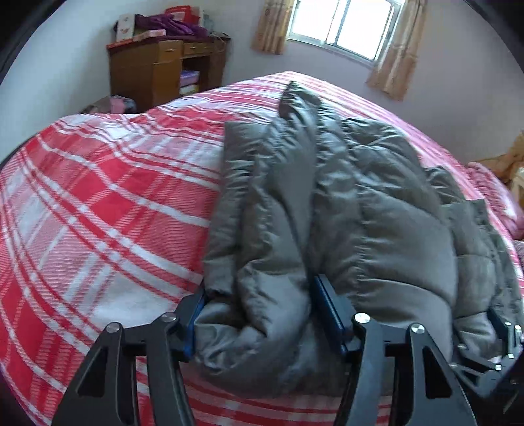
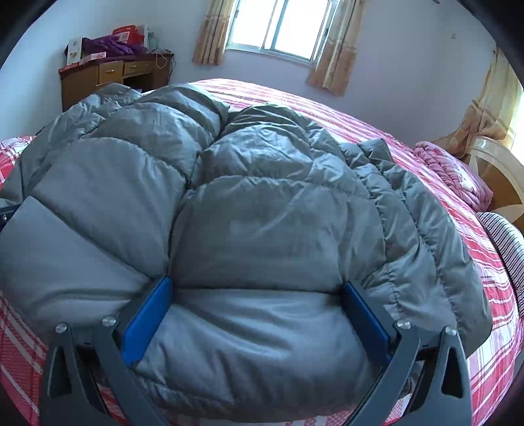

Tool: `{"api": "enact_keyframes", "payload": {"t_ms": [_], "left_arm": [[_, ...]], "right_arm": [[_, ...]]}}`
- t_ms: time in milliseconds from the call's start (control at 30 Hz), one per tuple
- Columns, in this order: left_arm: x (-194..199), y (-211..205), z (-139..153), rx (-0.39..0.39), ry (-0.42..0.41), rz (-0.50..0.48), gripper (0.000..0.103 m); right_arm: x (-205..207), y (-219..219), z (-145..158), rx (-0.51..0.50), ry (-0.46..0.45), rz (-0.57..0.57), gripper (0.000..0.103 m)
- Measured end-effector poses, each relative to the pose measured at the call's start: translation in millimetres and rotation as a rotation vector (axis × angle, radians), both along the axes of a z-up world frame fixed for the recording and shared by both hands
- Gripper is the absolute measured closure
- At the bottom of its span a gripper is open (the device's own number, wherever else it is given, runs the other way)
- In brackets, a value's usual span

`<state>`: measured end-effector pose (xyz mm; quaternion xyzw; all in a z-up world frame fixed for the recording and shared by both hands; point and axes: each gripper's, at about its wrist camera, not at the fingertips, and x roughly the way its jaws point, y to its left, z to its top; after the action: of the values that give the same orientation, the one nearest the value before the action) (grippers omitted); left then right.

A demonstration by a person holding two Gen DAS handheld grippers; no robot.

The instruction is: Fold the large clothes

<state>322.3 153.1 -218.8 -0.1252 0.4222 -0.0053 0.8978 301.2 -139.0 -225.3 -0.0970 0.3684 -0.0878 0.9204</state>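
Observation:
A large grey puffer jacket (image 1: pixel 344 203) lies lengthwise on a bed with a red and white plaid cover (image 1: pixel 98 203). My left gripper (image 1: pixel 258 295) has its blue pads wide apart around the near left edge of the jacket, with puffy fabric bulging between them. My right gripper (image 2: pixel 255 298) has its pads (image 2: pixel 147 314) wide apart around the near right hem of the jacket (image 2: pixel 229 196), with fabric filling the gap. The right gripper also shows at the lower right of the left wrist view (image 1: pixel 501 331).
A wooden desk (image 1: pixel 163 72) with boxes and purple cloth on top stands by the far wall. A curtained window (image 2: pixel 281 26) is behind the bed. A pink blanket (image 2: pixel 452 170) and a headboard (image 2: pixel 491 164) are at the right. A striped cloth (image 2: pixel 504 242) lies at the bed's right edge.

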Motion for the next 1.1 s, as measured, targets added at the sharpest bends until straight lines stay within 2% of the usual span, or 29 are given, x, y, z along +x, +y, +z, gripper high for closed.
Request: {"api": "enact_keyframes", "payload": {"t_ms": [67, 100, 133, 233, 333, 467, 600, 700, 800, 900, 967, 1033, 1100], "left_arm": [[2, -1, -1, -0.007, -0.005, -0.006, 0.048], [3, 0, 0, -0.014, -0.012, -0.017, 0.063], [4, 0, 1, -0.047, -0.016, -0.052, 0.083], [1, 0, 9, -0.057, -0.035, -0.080, 0.092], [-5, 0, 21, -0.046, -0.077, -0.119, 0.095], [-12, 13, 36, -0.096, -0.119, -0.119, 0.096], [-16, 31, 40, -0.159, -0.122, -0.109, 0.097], [-21, 37, 40, -0.168, -0.116, -0.097, 0.097], [-30, 35, 58, -0.117, -0.155, -0.095, 0.097], [-38, 25, 96, -0.045, -0.223, -0.122, 0.097], [-41, 13, 119, 0.010, -0.275, -0.146, 0.097], [-41, -6, 140, 0.086, -0.324, -0.181, 0.097], [-42, -33, 159, 0.145, -0.367, -0.230, 0.097]], "right_arm": [[-1, 0, 0, -0.002, -0.005, -0.002, 0.000], [-2, 1, 0, -0.001, -0.007, -0.002, 0.000], [-4, 2, -1, 0.000, -0.008, -0.001, 0.000], [-5, 2, -1, 0.003, -0.009, 0.000, 0.000], [-4, 1, 0, 0.006, -0.008, 0.000, 0.000], [-3, 1, 0, 0.012, -0.008, -0.001, 0.000], [-4, 5, 0, -0.001, 0.001, -0.018, 0.000], [-6, 12, 0, -0.031, -0.003, -0.032, 0.000], [-7, 18, 1, -0.026, 0.003, -0.013, 0.000], [-9, 8, 15, 0.094, 0.050, 0.065, 0.002], [-24, -8, 36, 0.166, -0.002, 0.087, 0.002], [-45, -33, 61, 0.204, -0.095, 0.078, 0.001], [-61, -65, 76, 0.233, -0.175, 0.021, 0.000]]}}
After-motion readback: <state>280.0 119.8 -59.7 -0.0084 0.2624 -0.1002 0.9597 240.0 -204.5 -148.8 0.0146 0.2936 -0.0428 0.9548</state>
